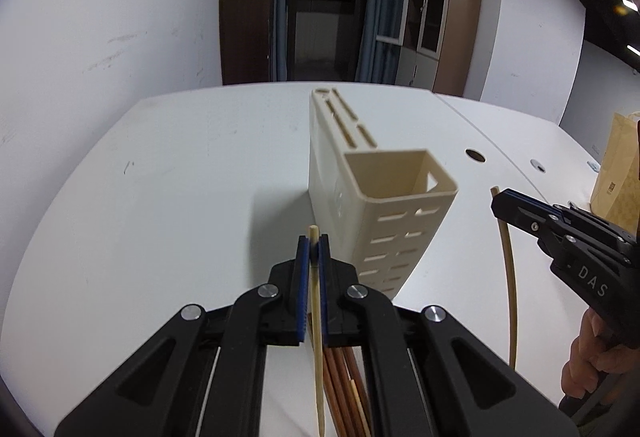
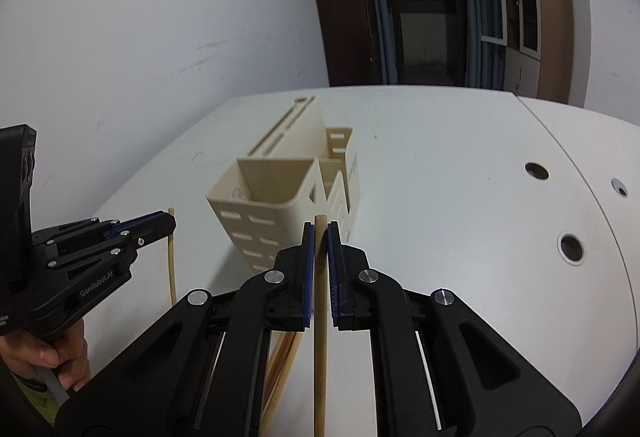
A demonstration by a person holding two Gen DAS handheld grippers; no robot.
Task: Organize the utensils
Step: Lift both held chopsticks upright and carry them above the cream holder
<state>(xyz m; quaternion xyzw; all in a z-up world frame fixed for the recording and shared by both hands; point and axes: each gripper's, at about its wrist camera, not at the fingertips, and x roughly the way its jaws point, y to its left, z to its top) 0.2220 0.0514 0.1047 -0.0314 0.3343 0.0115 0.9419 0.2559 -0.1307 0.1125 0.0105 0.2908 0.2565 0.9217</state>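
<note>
A: Closest in, what does each tool have?

B: The left gripper (image 1: 314,243) is clamped on a pale chopstick (image 1: 316,317), its blunt end poking just past the pads. The right gripper (image 2: 320,233) is pinched on a second chopstick (image 2: 320,337), held the same way near the top.

A: How will they handle?

B: I judge them light, stiff and smooth. A thin round stick can swivel between flat pads, so a hold near the blunt end, as now, leaves a long tail that may swing.

A: And below?

B: A bundle of darker chopsticks (image 1: 344,389) lies on the white table (image 1: 180,177) under the left tool.

A: Farther out?

B: The cream utensil holder (image 1: 384,205) stands upright, its open square compartment nearest and narrow slots behind. It looks like light plastic, so a bumped rim could tip it.
</note>
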